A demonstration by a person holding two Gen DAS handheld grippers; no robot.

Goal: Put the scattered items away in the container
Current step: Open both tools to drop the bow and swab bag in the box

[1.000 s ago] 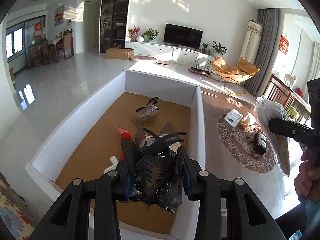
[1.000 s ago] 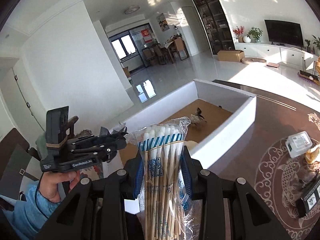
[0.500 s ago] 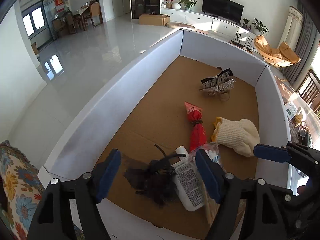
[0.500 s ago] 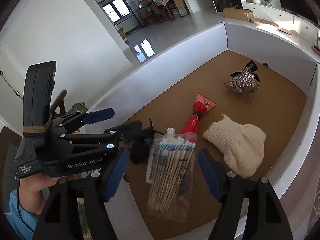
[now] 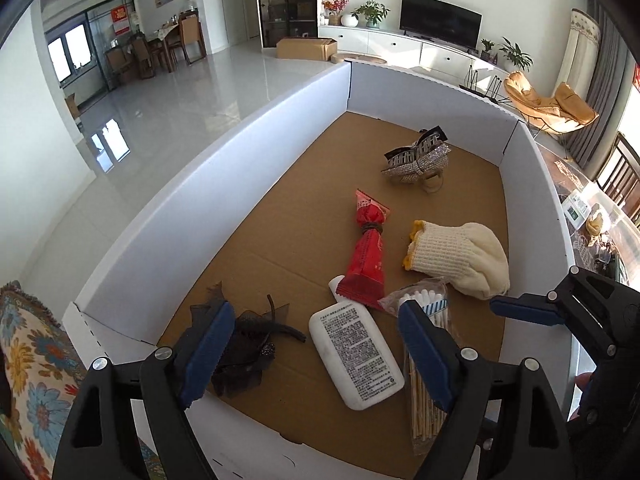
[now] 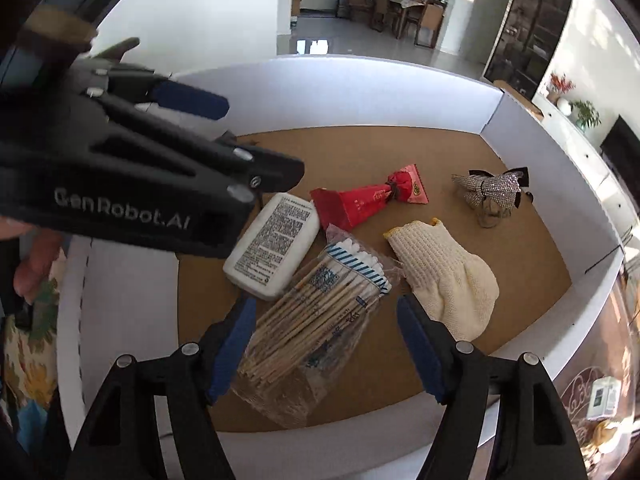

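Your left claw wide and empty, right claw wide over the swab pack, cotton tips pointing toward the box far wall.

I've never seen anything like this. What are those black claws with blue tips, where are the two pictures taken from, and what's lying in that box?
There is no robot here. A person holds a hand-held gripper in each hand, and each carries a wide-angle camera looking out along its two blue-padded fingers.

One picture comes from the left hand-held gripper, the other from the right hand-held gripper. Both are open and hold nothing.

Below them is a white-walled cardboard box. On its brown floor lie a black hair clip, a white bottle, a bag of cotton swabs, a red packet, a cream knitted glove and a sparkly hair clip.
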